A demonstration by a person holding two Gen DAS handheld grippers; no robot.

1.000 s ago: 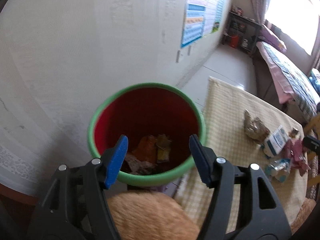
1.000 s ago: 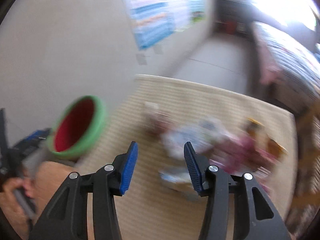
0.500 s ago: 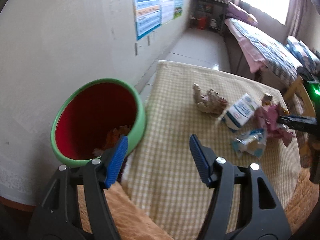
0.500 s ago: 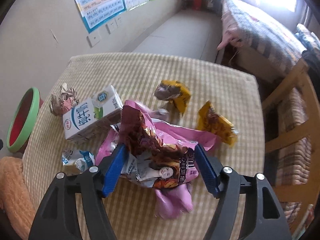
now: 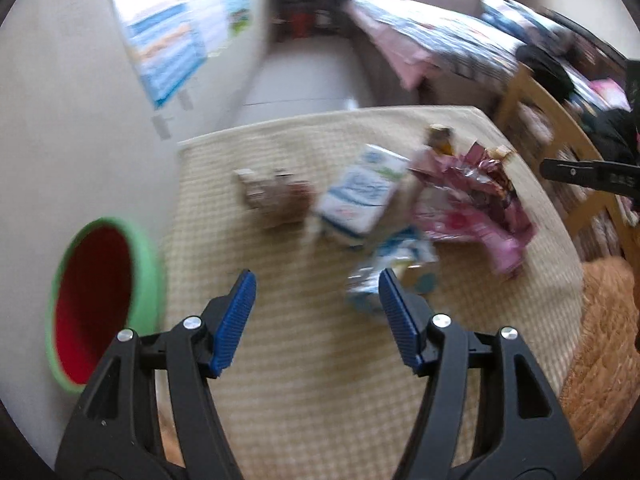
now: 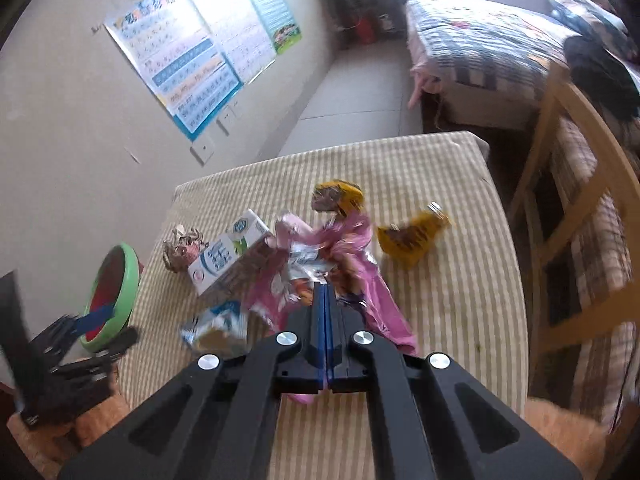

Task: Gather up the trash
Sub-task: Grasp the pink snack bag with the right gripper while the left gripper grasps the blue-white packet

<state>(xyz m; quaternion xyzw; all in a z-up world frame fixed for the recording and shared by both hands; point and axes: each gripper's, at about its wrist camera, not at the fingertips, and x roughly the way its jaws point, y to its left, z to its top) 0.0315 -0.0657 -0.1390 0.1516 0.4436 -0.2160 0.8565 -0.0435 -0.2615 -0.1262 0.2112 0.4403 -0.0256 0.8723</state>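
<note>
While the right gripper (image 6: 325, 292) has its blue pads pressed together on the crinkled pink foil snack wrapper (image 6: 360, 264) on the beige checked tablecloth (image 6: 460, 280), the left gripper (image 5: 316, 308) hangs with jaws apart and empty over the cloth, the green-rimmed red plastic bin (image 5: 100, 304) beside the table's left edge.

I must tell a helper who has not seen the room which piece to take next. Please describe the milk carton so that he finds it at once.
Look at the table with the checked yellow cloth and the heap of trash on it. The milk carton lies at the heap's left, between a crumpled brown wrapper and the pink bag. It alone is a stiff white box with blue print.
</note>
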